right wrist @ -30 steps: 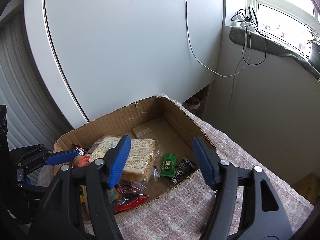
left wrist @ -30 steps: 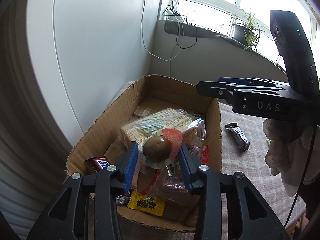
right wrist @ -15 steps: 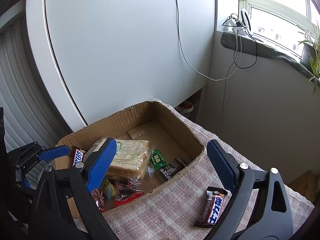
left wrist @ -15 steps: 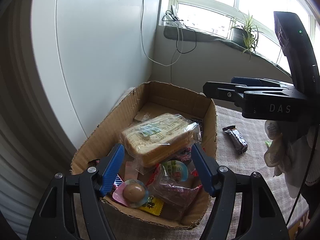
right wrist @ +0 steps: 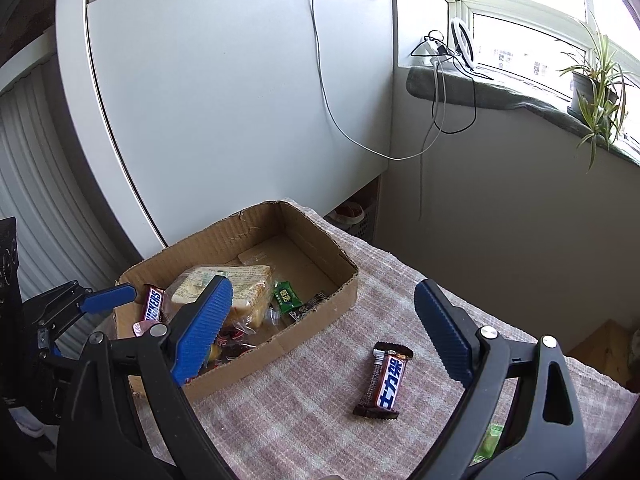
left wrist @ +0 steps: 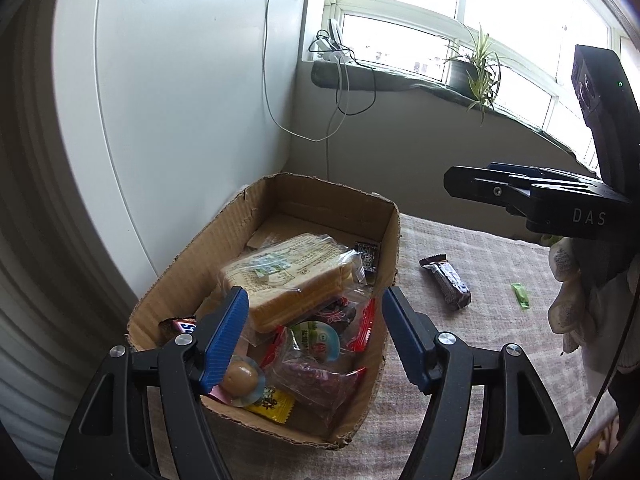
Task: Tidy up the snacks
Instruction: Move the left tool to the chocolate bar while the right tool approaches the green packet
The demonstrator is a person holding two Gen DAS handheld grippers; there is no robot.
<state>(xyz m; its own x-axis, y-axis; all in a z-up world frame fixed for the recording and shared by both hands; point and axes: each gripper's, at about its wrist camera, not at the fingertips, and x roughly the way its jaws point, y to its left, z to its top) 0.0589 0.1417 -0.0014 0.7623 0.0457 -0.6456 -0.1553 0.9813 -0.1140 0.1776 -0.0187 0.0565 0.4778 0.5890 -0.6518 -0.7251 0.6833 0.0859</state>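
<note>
A cardboard box (left wrist: 394,240) stands on a checked cloth and holds a bagged loaf of bread (left wrist: 288,276), a Snickers bar (left wrist: 182,326), a round jelly cup (left wrist: 240,380) and several small packets. My left gripper (left wrist: 315,296) hovers open over the box's near end, with nothing between its fingers. My right gripper (right wrist: 320,292) is open wide above the cloth, to the right of the box (right wrist: 320,322). A brown chocolate bar (right wrist: 386,378) lies on the cloth below its jaws, untouched. From the left wrist, the right gripper (left wrist: 480,178) shows side-on, above that bar (left wrist: 446,282).
A small green wrapper (left wrist: 520,295) lies on the cloth past the bar. A gloved hand (left wrist: 568,300) holds the right gripper. A white panel (right wrist: 240,100) rises just behind the box. Cables hang from the window sill (right wrist: 500,88), which carries a potted plant (right wrist: 592,92).
My left gripper opened and let go of the jelly cup, which now lies at the box's near end; the gripper drew back. The right gripper opened wider and pulled back, bringing the chocolate bar into view.
</note>
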